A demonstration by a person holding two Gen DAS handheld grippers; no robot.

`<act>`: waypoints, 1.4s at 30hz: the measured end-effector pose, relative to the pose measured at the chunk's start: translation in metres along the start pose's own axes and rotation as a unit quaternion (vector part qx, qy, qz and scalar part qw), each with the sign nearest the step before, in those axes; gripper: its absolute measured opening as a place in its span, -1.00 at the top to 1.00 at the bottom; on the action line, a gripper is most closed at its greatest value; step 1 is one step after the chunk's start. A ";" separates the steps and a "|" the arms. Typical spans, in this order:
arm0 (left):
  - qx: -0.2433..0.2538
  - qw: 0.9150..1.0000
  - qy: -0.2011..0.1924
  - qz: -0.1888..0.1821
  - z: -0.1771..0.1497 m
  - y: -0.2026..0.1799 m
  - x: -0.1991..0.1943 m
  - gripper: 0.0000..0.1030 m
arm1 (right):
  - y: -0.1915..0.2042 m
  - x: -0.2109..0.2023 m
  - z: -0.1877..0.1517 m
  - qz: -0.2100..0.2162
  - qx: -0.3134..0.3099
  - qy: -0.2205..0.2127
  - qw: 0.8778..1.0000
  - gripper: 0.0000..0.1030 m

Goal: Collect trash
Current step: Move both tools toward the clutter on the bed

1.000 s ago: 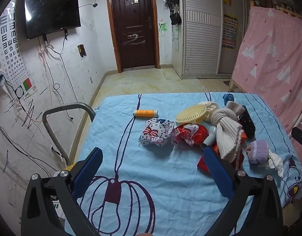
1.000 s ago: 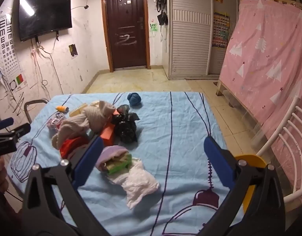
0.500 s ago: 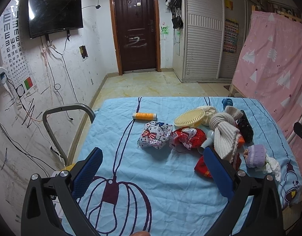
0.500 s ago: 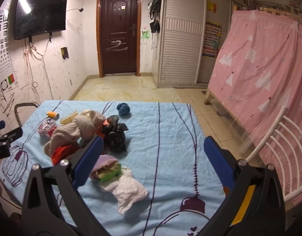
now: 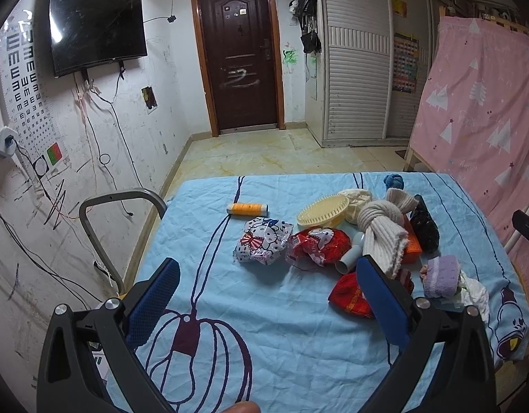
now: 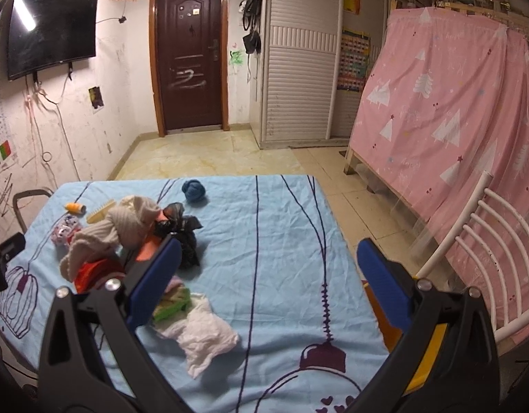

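Observation:
A blue sheet (image 5: 264, 327) covers the table, with a heap of items on it. A white cartoon snack bag (image 5: 262, 241) and a red snack bag (image 5: 317, 246) lie mid-table, beside a cream knitted cloth (image 5: 381, 227), a black crumpled bag (image 5: 424, 227) and a crumpled white tissue (image 6: 199, 334). My left gripper (image 5: 264, 299) hangs open above the near part of the sheet, well short of the bags. Open too, my right gripper (image 6: 264, 282) is over the sheet's right half, with the tissue just left of its left finger. Nothing is held.
An orange thread spool (image 5: 247, 209), a cream brush (image 5: 323, 211), a blue yarn ball (image 6: 194, 190), a purple knit roll (image 5: 440, 275) and an orange box (image 5: 410, 247) share the sheet. A metal chair frame (image 5: 103, 227) stands left; a white rail (image 6: 471, 241) and pink curtain (image 6: 436, 120) right.
Both cameras have drawn back and risen slightly, so the table looks farther and more of the room shows. Both grippers stay open; nothing on the sheet has moved.

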State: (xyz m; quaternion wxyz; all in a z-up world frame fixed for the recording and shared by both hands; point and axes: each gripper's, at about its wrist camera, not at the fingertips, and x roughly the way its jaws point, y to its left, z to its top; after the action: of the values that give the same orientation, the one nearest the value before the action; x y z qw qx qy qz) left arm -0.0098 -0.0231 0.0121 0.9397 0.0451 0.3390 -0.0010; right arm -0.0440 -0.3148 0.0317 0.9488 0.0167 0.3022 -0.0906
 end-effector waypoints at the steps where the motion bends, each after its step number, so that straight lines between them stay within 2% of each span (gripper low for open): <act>1: 0.000 1.000 -0.001 0.000 0.001 -0.001 -0.001 -0.83 | -0.001 0.000 0.000 0.000 0.001 -0.001 1.000 -0.92; 33: 0.021 1.000 0.003 0.008 0.004 -0.021 -0.004 -0.83 | -0.006 0.008 -0.005 0.014 -0.008 0.009 1.000 -0.92; 42: 0.025 1.000 0.006 0.001 0.005 -0.024 -0.002 -0.83 | -0.002 0.009 -0.006 0.021 -0.017 0.010 1.000 -0.92</act>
State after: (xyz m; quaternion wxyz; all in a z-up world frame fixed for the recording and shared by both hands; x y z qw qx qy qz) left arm -0.0091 -0.0479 0.0148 0.9361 0.0689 0.3447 -0.0085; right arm -0.0403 -0.3175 0.0212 0.9474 0.0073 0.3131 -0.0656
